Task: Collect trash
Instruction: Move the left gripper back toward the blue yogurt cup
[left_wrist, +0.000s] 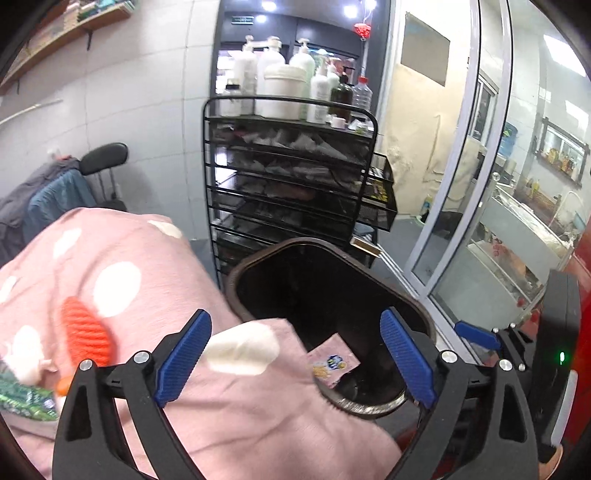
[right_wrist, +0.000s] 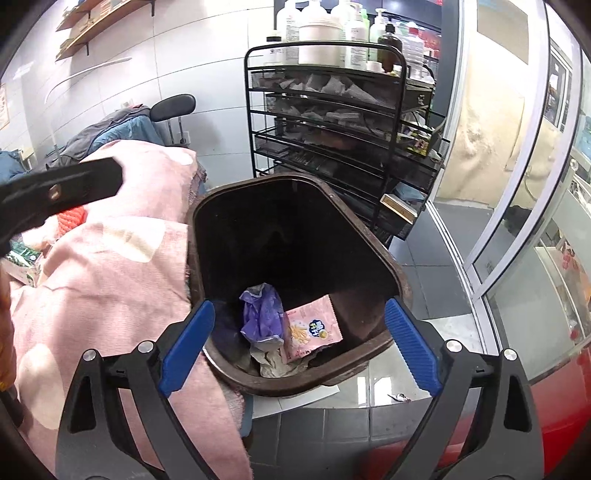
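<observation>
A dark brown trash bin (right_wrist: 400, 284) stands on the floor beside a pink dotted blanket (right_wrist: 110, 280). Inside it lie a pink snack wrapper (right_wrist: 312, 328), a crumpled purple wrapper (right_wrist: 262, 314) and grey paper scraps (right_wrist: 273, 363). My right gripper (right_wrist: 301, 347) is open and empty, hovering over the bin's near rim. My left gripper (left_wrist: 295, 358) is open and empty, over the blanket's edge (left_wrist: 240, 406) and the bin (left_wrist: 424, 321), where the pink wrapper (left_wrist: 332, 363) shows. A green packet (left_wrist: 26, 400) and an orange knitted item (left_wrist: 85, 332) lie on the blanket at the left.
A black wire rack (right_wrist: 332, 122) with bottles on top stands just behind the bin. A glass sliding door (right_wrist: 517, 221) is on the right. A black chair (left_wrist: 105, 158) with clothes stands at the back left. Something red (right_wrist: 561, 406) is at the lower right.
</observation>
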